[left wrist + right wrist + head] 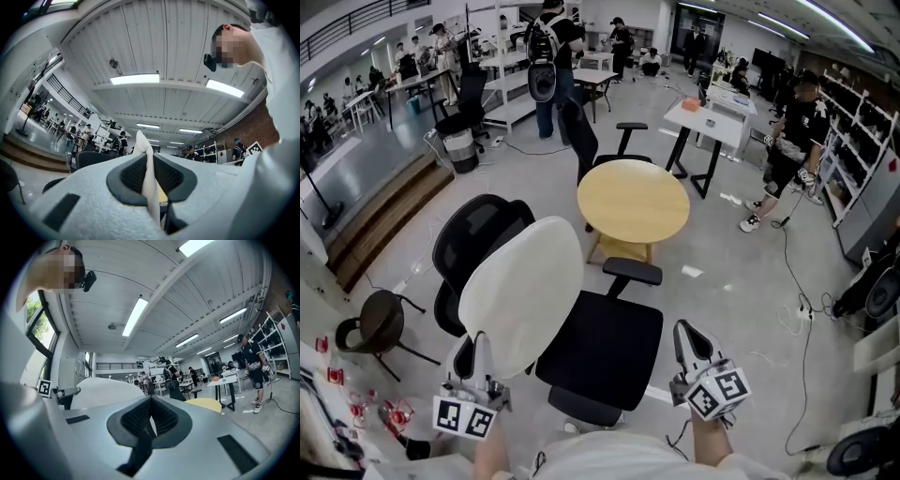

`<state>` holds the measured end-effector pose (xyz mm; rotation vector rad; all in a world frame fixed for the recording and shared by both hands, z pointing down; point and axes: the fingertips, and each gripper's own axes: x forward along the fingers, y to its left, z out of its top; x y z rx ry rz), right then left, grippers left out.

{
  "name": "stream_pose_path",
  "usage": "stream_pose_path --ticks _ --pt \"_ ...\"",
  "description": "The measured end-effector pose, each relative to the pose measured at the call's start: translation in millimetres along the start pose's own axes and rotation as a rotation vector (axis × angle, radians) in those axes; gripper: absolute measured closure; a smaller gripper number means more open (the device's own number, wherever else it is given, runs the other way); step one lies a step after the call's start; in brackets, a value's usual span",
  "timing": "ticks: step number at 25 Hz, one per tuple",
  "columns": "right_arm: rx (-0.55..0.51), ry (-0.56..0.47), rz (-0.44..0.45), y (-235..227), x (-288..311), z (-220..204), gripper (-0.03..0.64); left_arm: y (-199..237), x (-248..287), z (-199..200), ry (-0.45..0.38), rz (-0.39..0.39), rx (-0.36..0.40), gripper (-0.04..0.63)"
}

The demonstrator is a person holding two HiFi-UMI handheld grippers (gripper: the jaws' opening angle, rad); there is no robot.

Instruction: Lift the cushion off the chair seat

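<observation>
Room: an open workshop hall with a grey floor and people at work far back. A round yellow desk [633,202] stands just beyond a black office chair.
Cushion [523,295]: white and oval, tilted up on edge over the chair's left side, in front of the mesh backrest [473,239].
Seat [609,352]: black and bare across its middle and right.
Left hand-held gripper [476,354]: clamped on the cushion's thin lower edge. Its own view shows pale fabric rising between the dark pads [133,176].
Right hand-held gripper [686,339]: jaws pressed together with nothing between them. It is held off the seat's right front corner, well apart from the cushion.
Key relation: the cushion's long axis runs up and away from the left hand-held gripper, leaning toward the backrest, so nearly all of it sits above and beyond the pinch. The right one is across the seat from it.
Stage: the lift looks essentially made.
Risk: a lone edge pinch may let the cushion flop or swing. The free right hand-held gripper could steady its far rim.
</observation>
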<state>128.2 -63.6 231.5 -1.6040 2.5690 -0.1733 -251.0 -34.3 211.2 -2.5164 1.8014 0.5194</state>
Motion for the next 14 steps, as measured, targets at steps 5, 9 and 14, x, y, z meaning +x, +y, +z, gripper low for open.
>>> stream_pose_path --ticks 5,9,14 --pt "-0.007 0.002 0.001 1.4 0.5 -1.2 0.618 1.0 -1.5 -4.0 0.01 -0.001 -0.005 0.555" --pt "-0.004 0.0 -0.007 1.7 -0.9 -3.6 0.618 2.5 -1.9 -4.0 0.012 -0.005 -0.002 0.555" --pt "-0.003 0.001 -0.008 2.6 -2.5 -5.0 0.618 2.6 -2.6 -2.6 0.007 -0.006 -0.003 0.555"
